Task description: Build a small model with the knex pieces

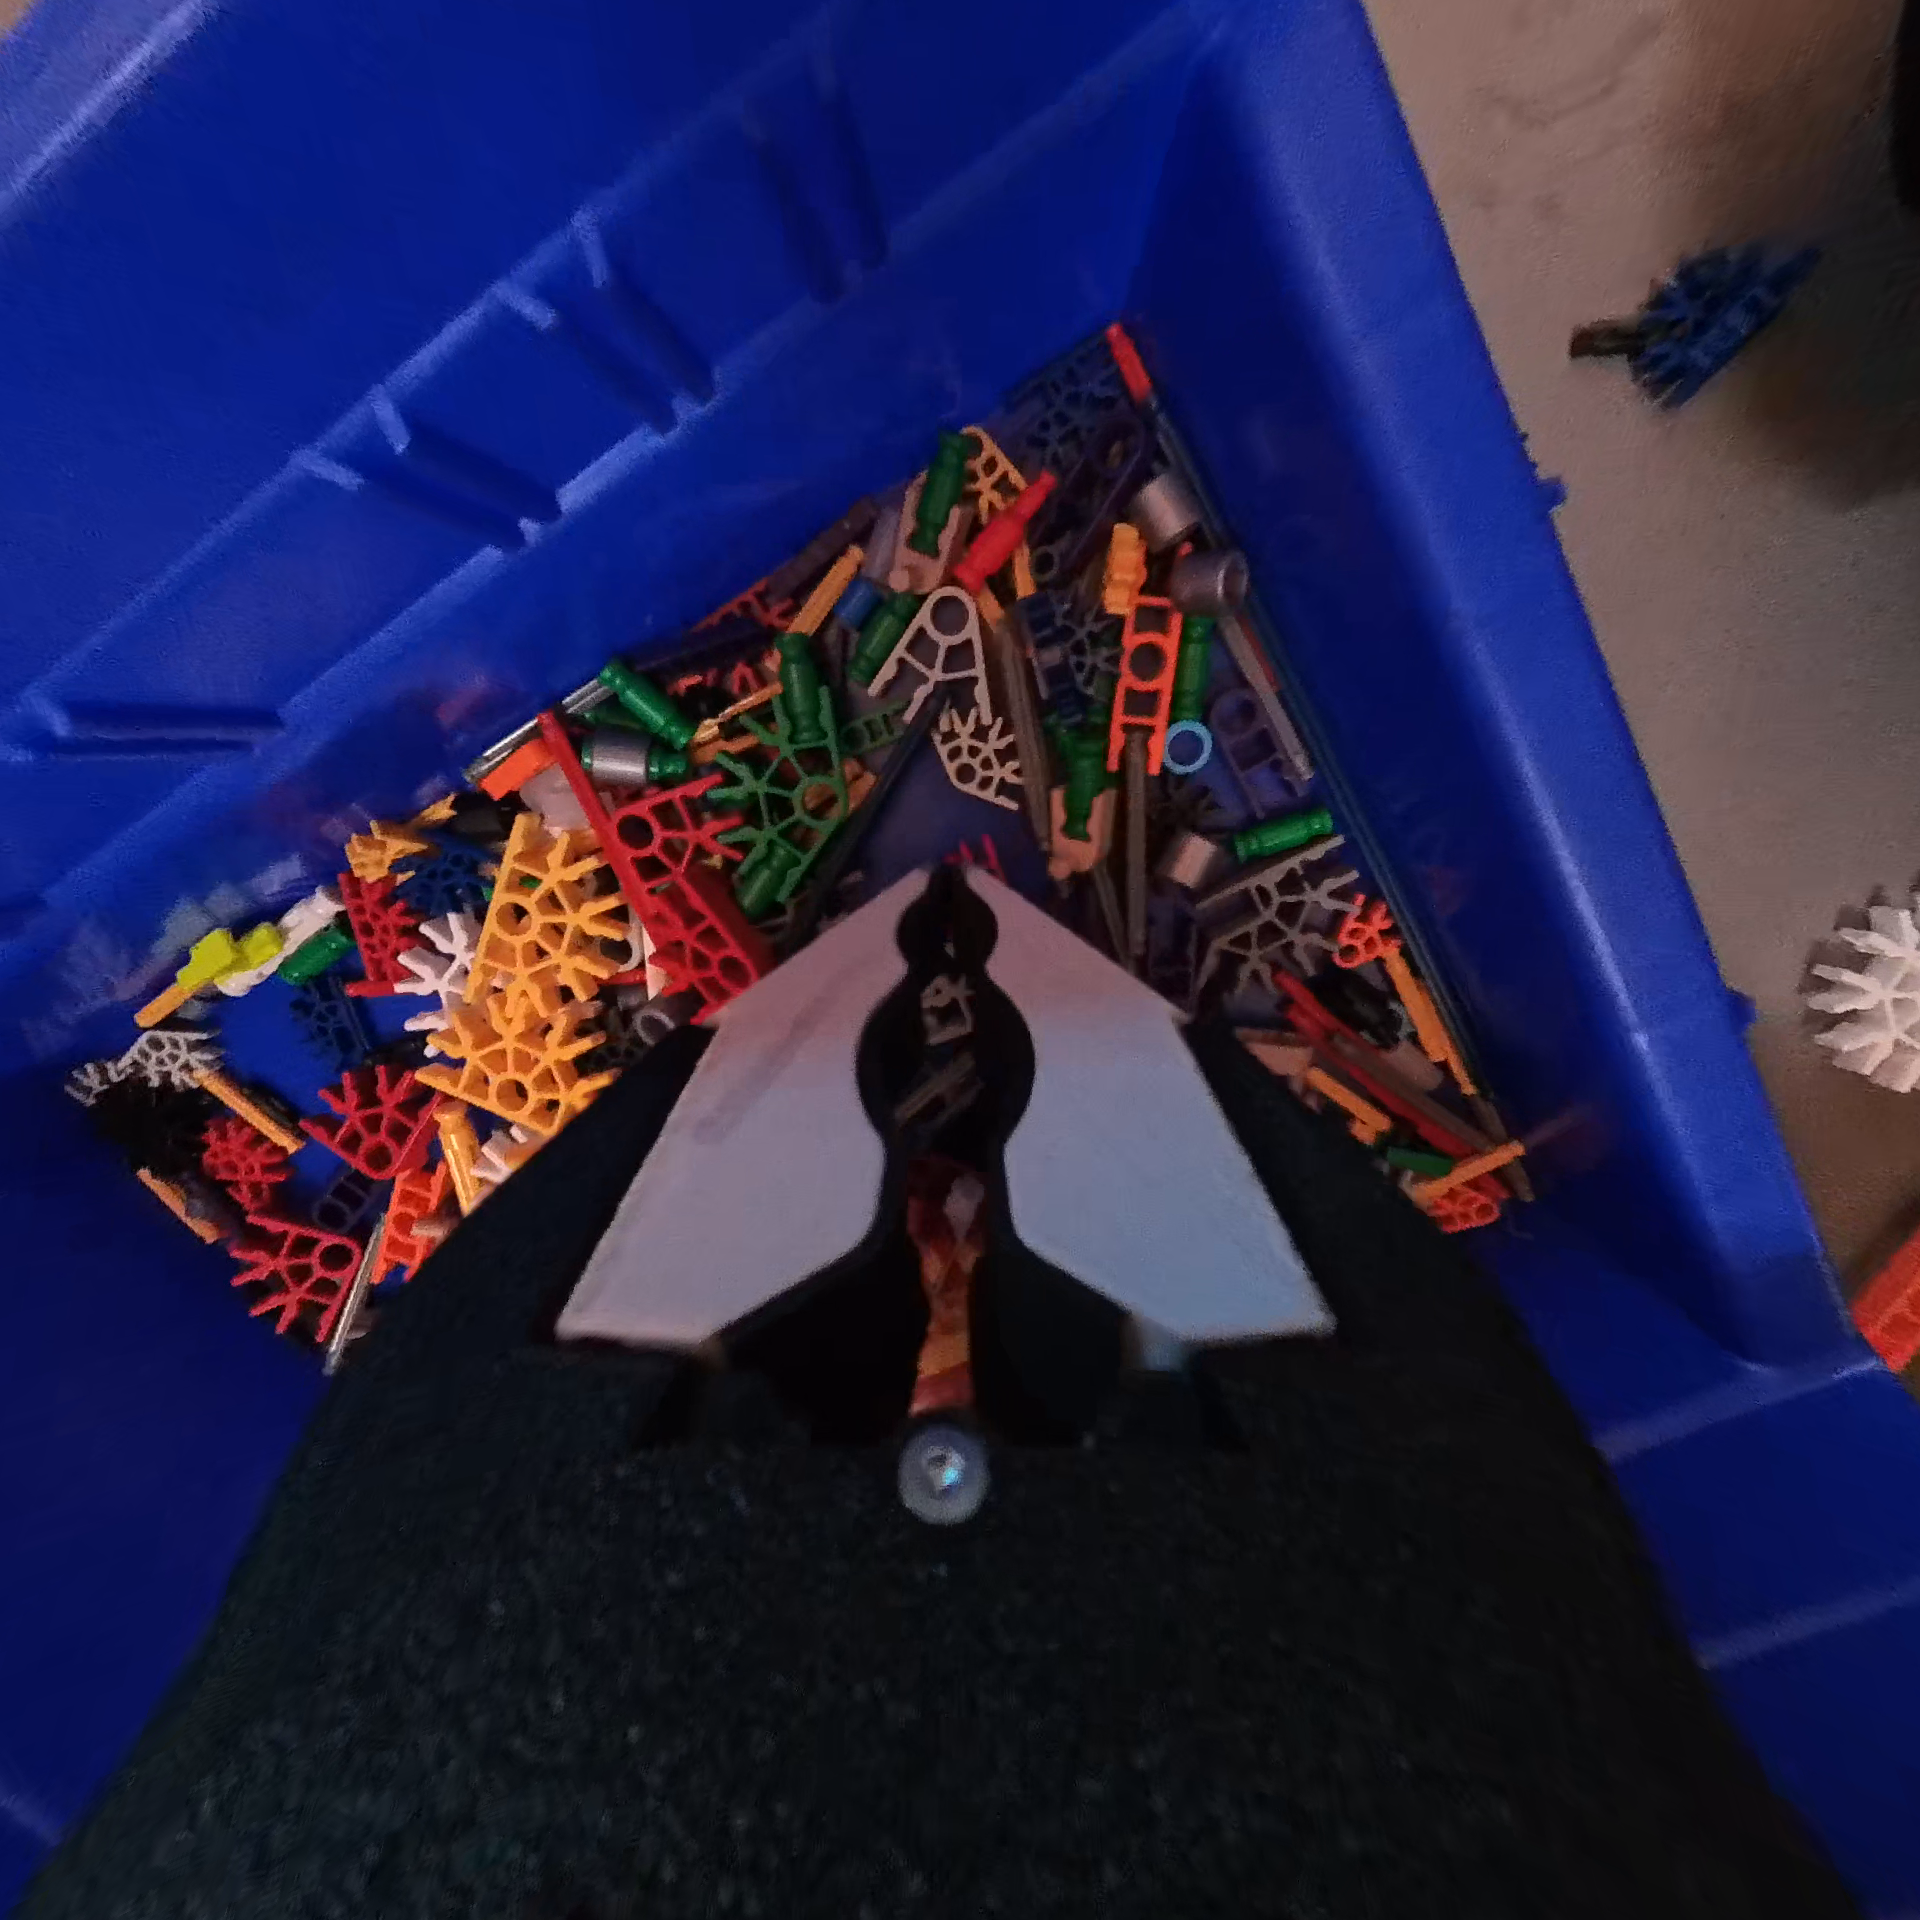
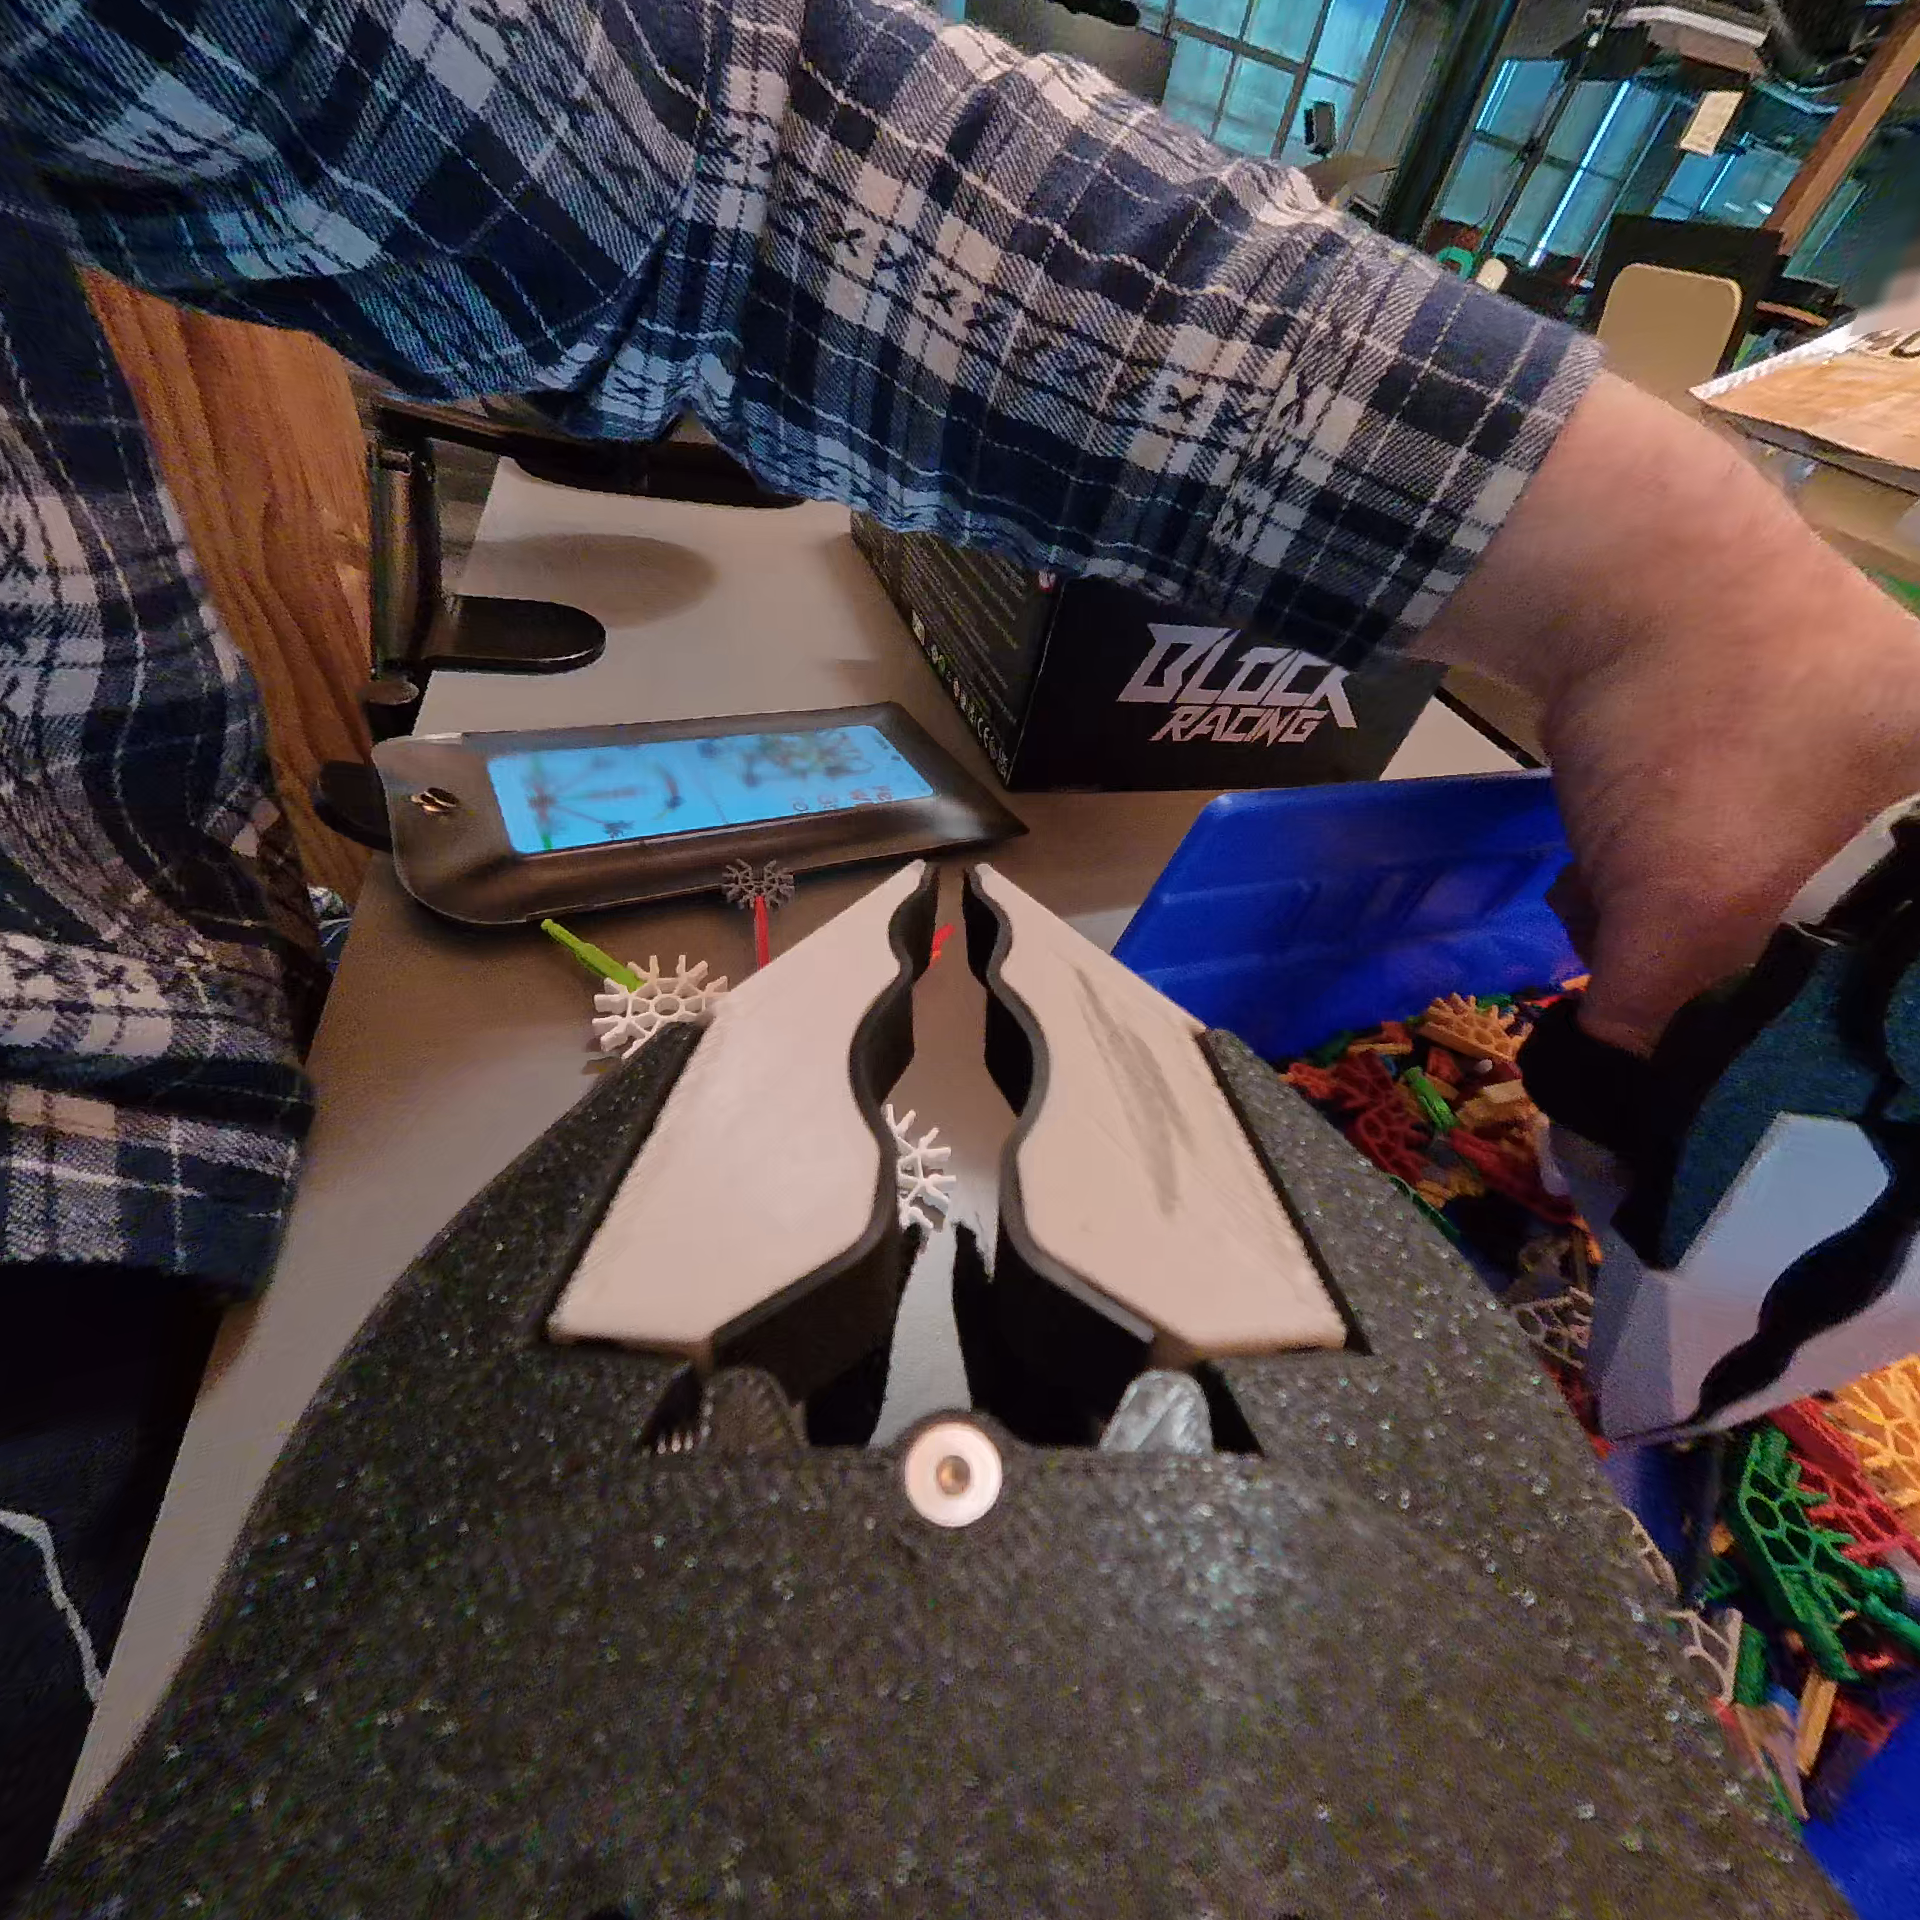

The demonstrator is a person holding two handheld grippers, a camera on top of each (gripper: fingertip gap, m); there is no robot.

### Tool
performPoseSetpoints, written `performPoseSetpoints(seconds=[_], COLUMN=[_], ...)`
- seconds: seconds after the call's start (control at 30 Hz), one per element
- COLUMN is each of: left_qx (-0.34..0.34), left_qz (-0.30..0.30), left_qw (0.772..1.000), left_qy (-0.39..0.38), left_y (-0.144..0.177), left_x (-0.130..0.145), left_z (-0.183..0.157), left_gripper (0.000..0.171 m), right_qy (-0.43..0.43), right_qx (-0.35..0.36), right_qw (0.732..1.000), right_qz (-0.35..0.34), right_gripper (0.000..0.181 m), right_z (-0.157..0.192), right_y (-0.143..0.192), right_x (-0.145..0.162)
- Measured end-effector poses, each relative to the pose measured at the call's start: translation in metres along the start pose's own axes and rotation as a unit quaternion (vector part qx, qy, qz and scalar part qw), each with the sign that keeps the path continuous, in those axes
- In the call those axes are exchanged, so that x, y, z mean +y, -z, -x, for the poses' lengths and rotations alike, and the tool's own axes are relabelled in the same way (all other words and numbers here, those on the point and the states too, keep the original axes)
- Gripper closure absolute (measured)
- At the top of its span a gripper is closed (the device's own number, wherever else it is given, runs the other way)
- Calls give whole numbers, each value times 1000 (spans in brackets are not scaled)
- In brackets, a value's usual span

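Bin seen from the left wrist view: left gripper [image 1: 951,883] low inside the blue bin [image 1: 1351,520], fingers closed to a sliver above the heap of coloured construction pieces [image 1: 790,790] at frame centre — anything pinched, impossible to tell. White snowflake connector [image 1: 1870,997] out on the table [image 1: 1662,623], right edge.

Right wrist view: right gripper [image 2: 948,894] over the table, parted narrowly, empty; small white connector [image 2: 920,1164] visible through the gap — phone [image 2: 686,790] beyond, upper centre.

One blue bin [image 1: 1351,520] (one phone [image 2: 686,795])
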State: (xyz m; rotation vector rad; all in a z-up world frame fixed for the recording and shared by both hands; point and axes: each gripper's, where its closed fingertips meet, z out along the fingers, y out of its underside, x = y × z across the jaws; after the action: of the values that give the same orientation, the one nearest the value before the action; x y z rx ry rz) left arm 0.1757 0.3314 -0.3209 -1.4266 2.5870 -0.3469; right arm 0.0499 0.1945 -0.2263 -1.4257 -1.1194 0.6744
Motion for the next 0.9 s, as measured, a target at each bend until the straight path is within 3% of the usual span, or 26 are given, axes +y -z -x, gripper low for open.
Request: performPoseSetpoints(seconds=[0.2, 0.3, 0.9], left_qx=[3, 0, -32], left_qz=[-7, 20, 15], left_qw=[1000, 1000, 999], left_qy=[13, 11, 17], left_y=[9, 1, -1], left_x=[-1, 5, 2], left_z=[0, -1, 1], left_gripper=[158, 157, 160], right_qy=[1, 2, 6], right_qx=[0, 1, 4], right_qw=[1000, 1000, 1000], right_qz=[0, 0, -3], right_gripper=[177, 177, 177], right_z=[0, 0, -1], right_y=[0, 0, 0], right_x=[0, 0, -2])
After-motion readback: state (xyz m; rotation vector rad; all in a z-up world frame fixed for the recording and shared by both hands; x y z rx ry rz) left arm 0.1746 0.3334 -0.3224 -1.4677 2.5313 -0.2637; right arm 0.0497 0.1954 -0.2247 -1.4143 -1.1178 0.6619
